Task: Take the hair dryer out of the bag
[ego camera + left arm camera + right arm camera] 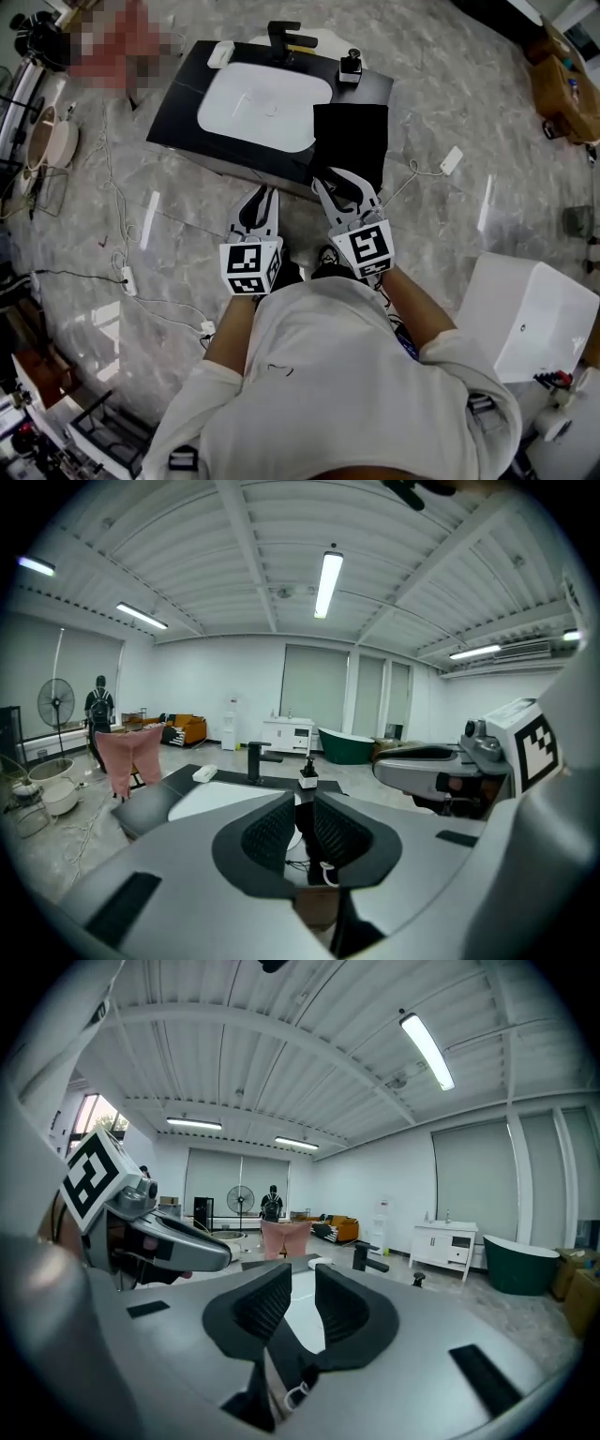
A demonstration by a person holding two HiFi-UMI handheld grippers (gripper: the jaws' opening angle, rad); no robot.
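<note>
**A:** Left gripper [302, 808]: jaws a sliver apart, nothing between them. Right gripper [302, 1302] is the same, with a narrow gap and empty. Both are side by side on the near side of the desk [183, 103], pointing at it.

**B:** Where's the target?

**A:** The hair dryer isn't visible in any view, so I assume it's inside the black bag [349, 141]. The bag sits at the desk's near right corner, just right of the white sink basin [262, 103], and droops over the near edge. In the head view the right gripper lines up with it. I can't tell if they're touching.

**B:** Failure modes?

**A:**
- The jaws are too narrow as they stand. Go in like this and they push the fabric instead of pinching it.
- The bag already overhangs the edge. A pull toward the near side with nothing pinning it would likely drag the bag and dryer off onto the floor.
- It's a black bag on a black desk and I can't see the mouth. That risks a blind grab that catches fabric and dryer together, so the bag lifts with it.
- The cord, if it has one, could snag inside as the dryer comes out.

**B:** Any collateral?

**A:**
- The small bottle [350, 66] stands just far of the bag, so a swing upward or far could tip it.
- The black faucet [286, 39] is well apart, so low risk.
- A white cable [433, 171] runs along the floor right of the bag, so watch your footing.
</note>
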